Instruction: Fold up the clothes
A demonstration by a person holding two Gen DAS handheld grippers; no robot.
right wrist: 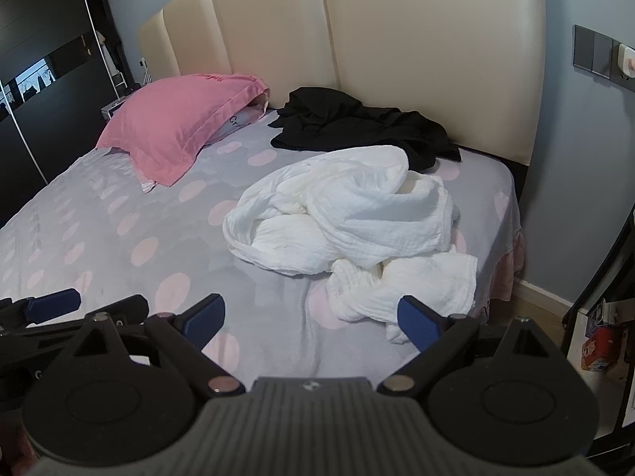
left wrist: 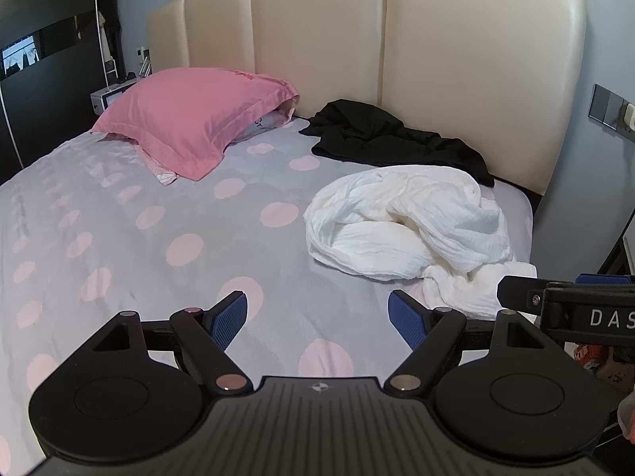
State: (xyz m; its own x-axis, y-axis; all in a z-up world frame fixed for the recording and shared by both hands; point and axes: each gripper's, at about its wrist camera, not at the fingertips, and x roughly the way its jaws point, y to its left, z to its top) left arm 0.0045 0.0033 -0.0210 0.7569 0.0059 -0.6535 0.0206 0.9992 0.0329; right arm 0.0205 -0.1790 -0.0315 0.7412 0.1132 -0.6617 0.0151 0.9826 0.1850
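A crumpled white garment (left wrist: 412, 222) lies on the right side of the bed; it also shows in the right wrist view (right wrist: 357, 222). A crumpled black garment (left wrist: 389, 139) lies behind it against the headboard, and shows in the right wrist view (right wrist: 357, 127). My left gripper (left wrist: 317, 317) is open and empty above the sheet, left of the white garment. My right gripper (right wrist: 311, 317) is open and empty, with its right finger just before the white garment's near edge. The right gripper also shows at the right edge of the left wrist view (left wrist: 563, 301).
The bed has a grey sheet with pink dots (left wrist: 158, 246). A pink pillow (left wrist: 190, 119) lies at the far left by the cream headboard (left wrist: 397, 39). A dark wardrobe (right wrist: 39, 79) stands left. The bed's right edge (right wrist: 512, 238) drops to the floor beside a wall.
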